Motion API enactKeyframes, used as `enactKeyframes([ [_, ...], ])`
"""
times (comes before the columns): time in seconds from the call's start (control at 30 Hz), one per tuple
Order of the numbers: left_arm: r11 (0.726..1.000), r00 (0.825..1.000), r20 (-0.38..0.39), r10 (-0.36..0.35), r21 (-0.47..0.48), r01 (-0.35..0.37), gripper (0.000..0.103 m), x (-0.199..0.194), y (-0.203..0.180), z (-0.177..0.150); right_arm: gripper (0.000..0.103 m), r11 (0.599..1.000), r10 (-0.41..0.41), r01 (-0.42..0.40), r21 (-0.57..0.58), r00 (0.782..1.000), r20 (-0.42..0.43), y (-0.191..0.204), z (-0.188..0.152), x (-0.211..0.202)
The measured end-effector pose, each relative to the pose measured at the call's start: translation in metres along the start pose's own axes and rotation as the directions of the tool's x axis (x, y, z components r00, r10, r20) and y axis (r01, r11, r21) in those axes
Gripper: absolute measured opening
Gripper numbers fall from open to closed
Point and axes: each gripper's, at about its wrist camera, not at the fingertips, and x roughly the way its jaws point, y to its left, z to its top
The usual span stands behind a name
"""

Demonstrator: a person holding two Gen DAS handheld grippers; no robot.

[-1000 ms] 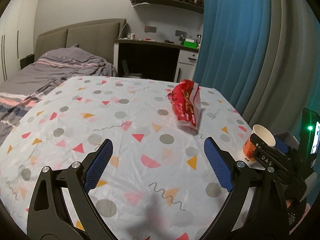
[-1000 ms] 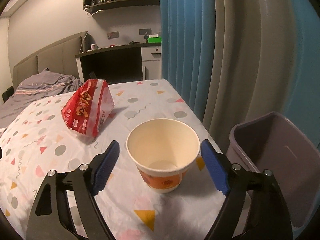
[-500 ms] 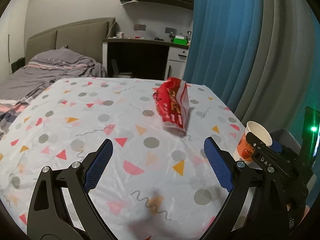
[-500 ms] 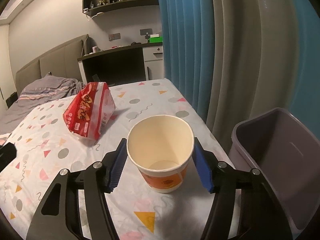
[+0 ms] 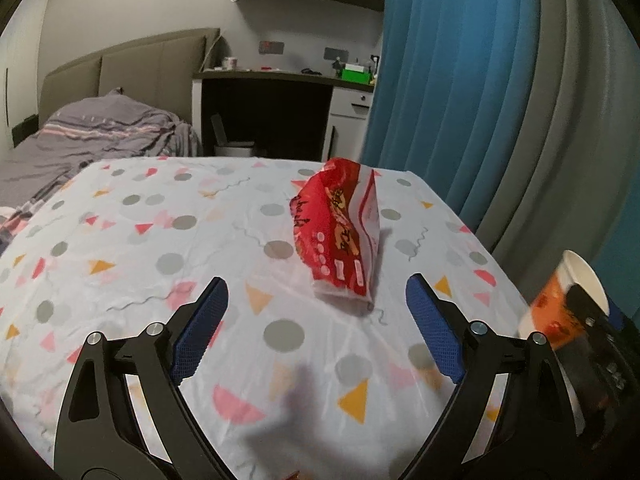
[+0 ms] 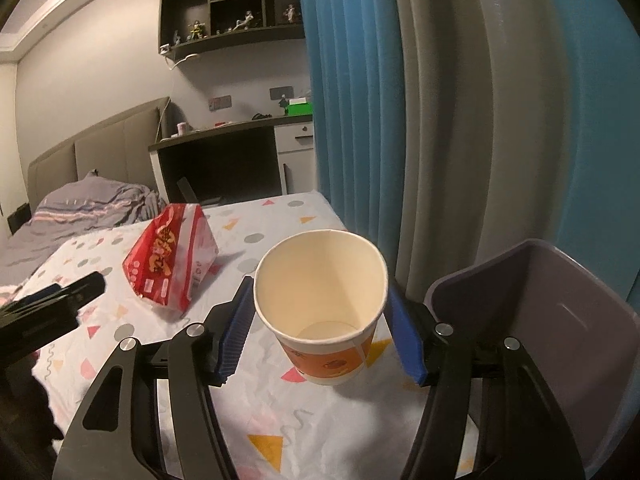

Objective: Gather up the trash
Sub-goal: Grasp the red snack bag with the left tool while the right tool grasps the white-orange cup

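My right gripper (image 6: 322, 320) pinches the paper cup (image 6: 322, 304), tipped above the bench (image 6: 304, 428). Next I drop it in the bin (image 6: 560, 320). My left gripper (image 5: 316, 328) is wide open, empty, facing the red bag (image 5: 340, 240).

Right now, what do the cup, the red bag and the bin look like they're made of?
Cup: likely paper, with a matte cream inside, a side seam and a printed orange outside; the right gripper is shut on it.
Red bag: thin glossy plastic film, crinkled, with a clear panel.
Bin: probably moulded plastic, smooth grey-purple walls with a soft sheen.
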Motion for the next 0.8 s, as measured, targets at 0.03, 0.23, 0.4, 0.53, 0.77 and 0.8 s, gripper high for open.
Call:
enactKeyframes([
  [0.03,1.0,1.0,-0.007,-0.004,-0.01,0.004,0.087,0.007,0.001,0.002,0.062,1.0,0.0,0.0,0.013,1.0,0.002,-0.003,0.001,0.0],
  [0.23,0.999,0.998,-0.054,-0.027,-0.035,0.025,0.075,0.043,0.004,0.01,0.062,1.0,0.003,-0.004,0.03,1.0,0.014,-0.008,0.003,-0.002],
  [0.4,0.997,0.99,-0.126,-0.064,-0.059,0.057,0.058,0.071,0.005,0.008,0.062,1.0,0.006,-0.007,0.027,1.0,0.023,-0.008,0.005,-0.002],
  [0.53,0.994,0.985,-0.143,-0.097,-0.067,0.088,0.045,0.08,0.005,0.007,0.062,1.0,0.004,-0.004,0.03,1.0,0.016,-0.008,0.004,0.002],
  [0.77,0.992,0.98,-0.157,-0.122,-0.058,0.114,0.017,0.082,0.001,0.006,0.062,0.999,-0.009,0.008,0.043,1.0,0.022,-0.011,0.003,-0.001],
  [0.8,0.991,0.98,-0.157,-0.125,-0.058,0.117,0.015,0.082,0.001,0.005,0.062,0.999,-0.009,0.009,0.044,1.0,0.022,-0.011,0.003,-0.001],
])
